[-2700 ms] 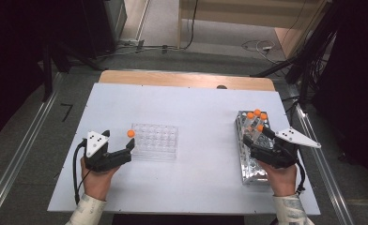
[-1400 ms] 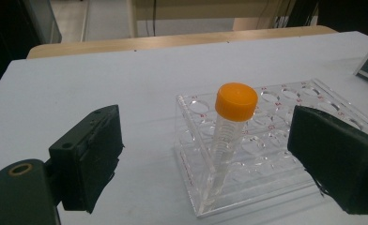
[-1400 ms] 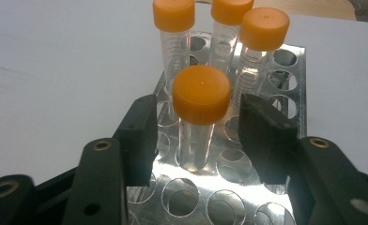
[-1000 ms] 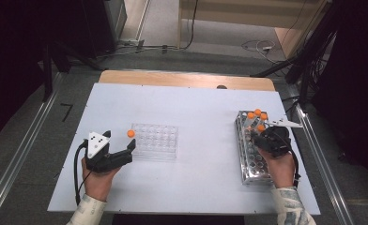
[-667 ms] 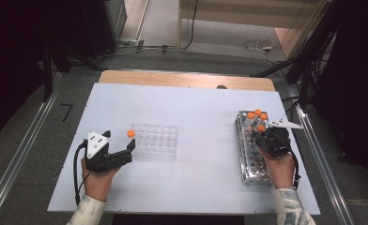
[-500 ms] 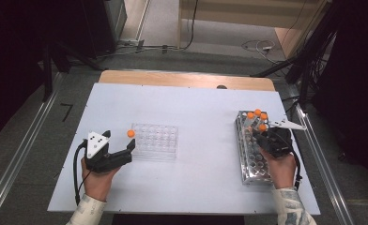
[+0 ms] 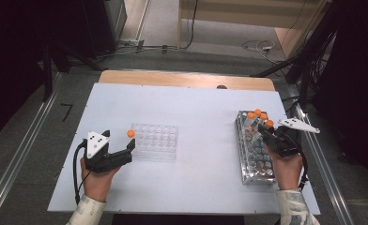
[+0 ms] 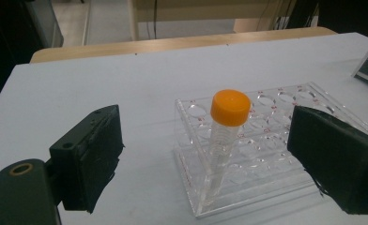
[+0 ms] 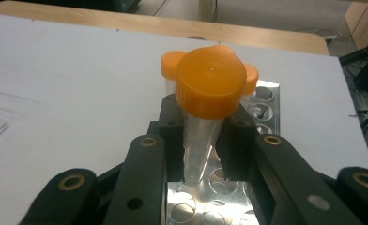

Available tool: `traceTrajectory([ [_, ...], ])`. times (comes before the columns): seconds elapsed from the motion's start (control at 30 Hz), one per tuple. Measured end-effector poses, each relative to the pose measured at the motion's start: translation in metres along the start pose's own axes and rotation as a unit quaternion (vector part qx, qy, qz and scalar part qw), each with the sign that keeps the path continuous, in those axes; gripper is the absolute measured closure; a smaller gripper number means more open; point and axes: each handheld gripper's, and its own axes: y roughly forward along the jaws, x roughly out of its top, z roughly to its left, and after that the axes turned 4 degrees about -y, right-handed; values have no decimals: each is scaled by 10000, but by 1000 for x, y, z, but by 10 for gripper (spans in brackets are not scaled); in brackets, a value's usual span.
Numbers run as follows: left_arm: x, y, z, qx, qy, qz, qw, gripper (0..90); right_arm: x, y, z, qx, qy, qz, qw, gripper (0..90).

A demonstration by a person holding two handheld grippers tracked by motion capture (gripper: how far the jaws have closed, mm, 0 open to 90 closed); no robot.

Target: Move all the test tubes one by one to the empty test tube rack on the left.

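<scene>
Tube transfer between two racks, at the moment of pick-up. My right gripper (image 9: 205, 140) has just been closing, and its jaws now pinch a clear tube with an orange cap (image 9: 210, 86) just below the cap; a second ago they still stood apart around it. In the right gripper view the tube's pointed tip hangs over the holes of the metal rack (image 9: 205, 206), so I judge it is being drawn upward out of its well, with three more capped tubes (image 7: 257, 114) left standing at the rack's far end. Compared with the frame almost three seconds back, this gripper has come in over that far end of the rack. My left gripper (image 7: 130, 147) has not moved: its jaws stand spread and empty, either side of the near end of the clear plastic rack (image 7: 155, 140), where one capped tube (image 8: 226, 126) already sits upright in a corner well. The grip now secured, I judge the next stage to be carrying the tube across the white table (image 7: 201, 108) to the clear rack
</scene>
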Motion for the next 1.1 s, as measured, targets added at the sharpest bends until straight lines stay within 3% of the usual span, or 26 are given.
traceTrajectory([
  [0.3,5,-7,-2,-78,-46,-97,9999,113,11,-29,6,30,-137,-371,9992,718],
  [0.43,7,-10,-7,-149,-9,-122,9998,113,12,-32,15,237,-248,-382,9987,718],
  [0.63,11,-15,-14,-293,32,-151,9995,113,9,-23,33,669,-407,-222,9967,718],
  [0.73,11,-15,-16,-274,62,-70,9996,114,6,-19,46,912,-536,-129,9943,718],
  [0.9,11,-15,-22,-405,59,-46,9992,114,2,-14,69,1196,-827,3,9894,718],
  [1.1,13,-18,-34,-607,161,-67,9980,119,-1,-9,89,1448,-1017,55,9842,719],
])
